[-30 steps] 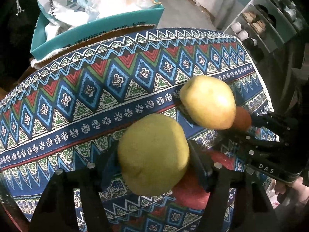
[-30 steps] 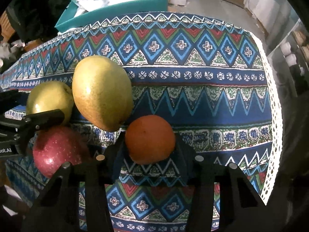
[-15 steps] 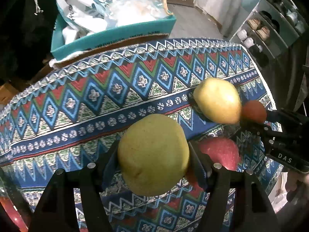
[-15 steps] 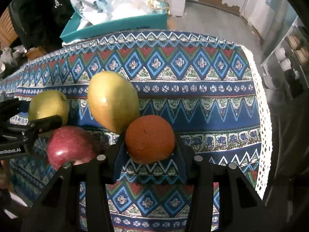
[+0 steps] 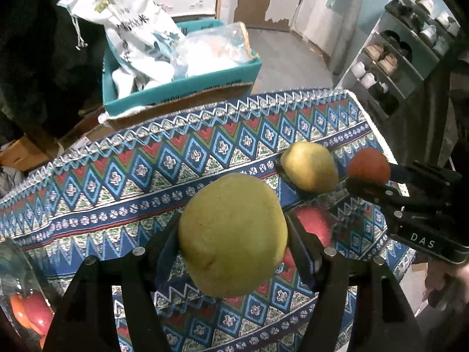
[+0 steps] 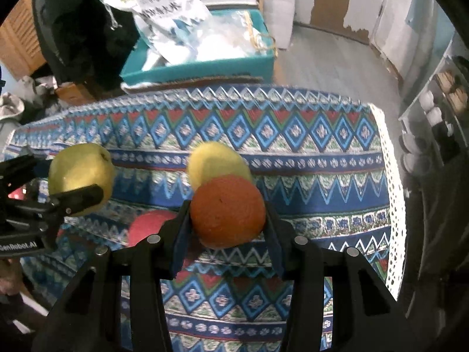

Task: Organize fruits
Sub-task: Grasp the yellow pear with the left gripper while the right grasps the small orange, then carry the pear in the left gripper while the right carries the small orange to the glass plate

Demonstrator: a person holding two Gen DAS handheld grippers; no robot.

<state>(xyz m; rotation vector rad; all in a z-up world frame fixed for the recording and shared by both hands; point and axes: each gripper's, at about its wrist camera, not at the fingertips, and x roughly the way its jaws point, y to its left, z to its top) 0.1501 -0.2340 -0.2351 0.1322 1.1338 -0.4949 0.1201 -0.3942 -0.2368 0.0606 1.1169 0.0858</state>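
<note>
L tongs (image 5: 233, 243) grip pear (image 5: 233, 234); R tongs (image 6: 227, 226) orange (image 6: 228, 211)

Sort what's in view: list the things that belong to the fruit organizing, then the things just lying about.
Belongs to the job:
- green apple, held in the left gripper
- orange, held in the right gripper
- yellow mango on the tablecloth
- red apple on the tablecloth

Just lying about:
- teal box
- white bag
- shoe rack
</note>
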